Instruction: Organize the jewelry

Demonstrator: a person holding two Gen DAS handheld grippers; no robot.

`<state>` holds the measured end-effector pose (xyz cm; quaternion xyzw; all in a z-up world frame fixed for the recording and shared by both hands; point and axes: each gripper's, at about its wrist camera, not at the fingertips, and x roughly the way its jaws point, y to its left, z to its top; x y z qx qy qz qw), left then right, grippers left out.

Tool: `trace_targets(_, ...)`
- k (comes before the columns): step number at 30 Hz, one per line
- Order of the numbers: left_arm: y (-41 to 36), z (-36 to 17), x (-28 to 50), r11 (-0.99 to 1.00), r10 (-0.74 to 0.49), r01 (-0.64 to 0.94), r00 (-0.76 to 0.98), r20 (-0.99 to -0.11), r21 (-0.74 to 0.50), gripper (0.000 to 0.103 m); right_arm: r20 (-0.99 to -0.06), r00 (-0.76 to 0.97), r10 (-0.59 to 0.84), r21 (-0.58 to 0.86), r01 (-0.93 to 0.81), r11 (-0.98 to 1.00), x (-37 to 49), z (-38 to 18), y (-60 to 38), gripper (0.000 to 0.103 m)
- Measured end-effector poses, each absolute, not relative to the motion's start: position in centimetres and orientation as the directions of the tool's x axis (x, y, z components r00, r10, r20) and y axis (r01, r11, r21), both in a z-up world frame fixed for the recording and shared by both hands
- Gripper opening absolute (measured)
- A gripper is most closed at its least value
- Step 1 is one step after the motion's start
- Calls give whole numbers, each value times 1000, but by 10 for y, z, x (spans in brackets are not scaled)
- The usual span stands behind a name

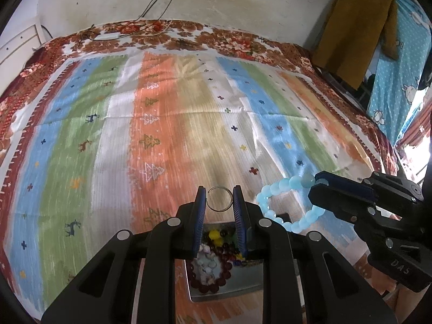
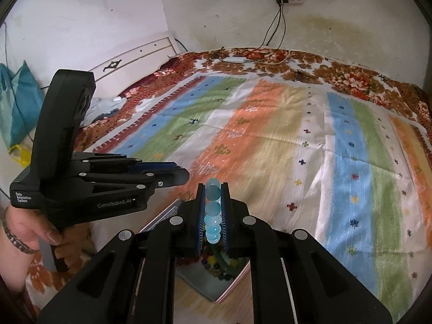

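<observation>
My left gripper (image 1: 219, 191) is shut on a thin silver ring (image 1: 219, 199), held upright between its blue pads above the bed. My right gripper (image 2: 213, 186) is shut on a light blue bead bracelet (image 2: 212, 210); in the left wrist view that bracelet (image 1: 280, 202) hangs as a loop from the right gripper (image 1: 320, 182) at the right. Below both grippers lies an open metal tin (image 1: 229, 287) holding dark red, white, yellow and dark beaded bracelets (image 1: 213, 267). The right wrist view shows the same tin (image 2: 216, 283) under the fingers, and the left gripper (image 2: 186, 174) at the left, held by a hand (image 2: 24, 229).
A striped, patterned cloth (image 1: 167, 124) covers the bed, over a floral bedspread (image 1: 151, 35). Cables and a white charger (image 1: 108, 36) lie at the far edge by the wall. A brown garment (image 1: 356, 32) and blue curtain (image 1: 399, 67) hang at the right. A teal bag (image 2: 16, 102) stands left.
</observation>
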<state>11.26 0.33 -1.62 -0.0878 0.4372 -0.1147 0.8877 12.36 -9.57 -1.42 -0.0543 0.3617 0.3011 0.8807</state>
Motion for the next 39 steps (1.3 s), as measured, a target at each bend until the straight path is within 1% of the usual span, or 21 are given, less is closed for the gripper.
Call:
trace_targets(11,-1,-26,99,956,-286,114,569,-771,-271,20,-700,512,497,154,-572,806,109,-28,-98,12)
trace_targets(14,-6,-32,96,953,-298,124,541,-786,-276,20,-710,495,500,160,-579,800,107,-32,-96,12)
trace_targets(15,-7,-34,96,955,-293,122,535,-792,-270,24,-710,495,501,162,-577,800,106,-33,-97,12)
trace_targets(16,-7,-35,96,959,-277,109,536,-798,-260,36,-709,496,501,166,-573,803,106,-34,-98,13)
trace_targets(17,-5,-35,95,961,-270,101,540,-797,-258,39,-709,500,498,167,-566,807,106,-34,-100,16)
trace_targets(18,-3,-34,93,962,-265,91,545,-796,-258,39,-707,508,492,161,-561,812,105,-33,-103,26)
trace_targets(19,0,-34,92,962,-263,82,548,-794,-262,39,-703,521,484,150,-556,817,104,-32,-105,32)
trace_targets(20,2,-33,91,962,-261,75,550,-793,-264,41,-696,540,474,135,-550,824,101,-31,-109,40)
trace_targets(22,4,-34,87,962,-256,66,553,-793,-265,43,-689,554,468,130,-540,832,99,-30,-115,43)
trace_targets(24,5,-33,82,964,-249,62,560,-790,-259,48,-687,566,456,125,-526,841,95,-31,-122,50)
trace_targets(26,5,-32,77,964,-249,68,564,-787,-256,53,-684,576,448,114,-522,845,92,-32,-125,52)
trace_targets(27,4,-32,75,965,-249,72,566,-786,-253,55,-681,579,448,110,-524,845,89,-32,-127,55)
trace_targets(29,3,-32,69,966,-246,77,570,-784,-247,60,-675,583,452,108,-528,842,86,-32,-128,60)
trace_targets(30,2,-31,66,966,-246,82,572,-782,-244,61,-672,586,453,108,-528,843,84,-32,-130,63)
trace_targets(32,2,-30,60,966,-249,89,577,-778,-243,67,-668,586,459,113,-530,841,81,-32,-132,66)
trace_targets(33,1,-30,57,966,-249,92,581,-775,-241,69,-666,587,461,116,-529,841,80,-31,-133,70)
trace_targets(35,-1,-28,51,967,-247,103,595,-765,-232,77,-660,587,469,124,-530,839,79,-31,-136,73)
trace_targets(36,-2,-27,48,967,-249,108,600,-761,-231,79,-658,587,472,127,-531,838,78,-31,-137,75)
trace_targets(39,-3,-24,38,963,-263,120,615,-743,-241,83,-659,579,481,142,-531,835,76,-32,-139,77)
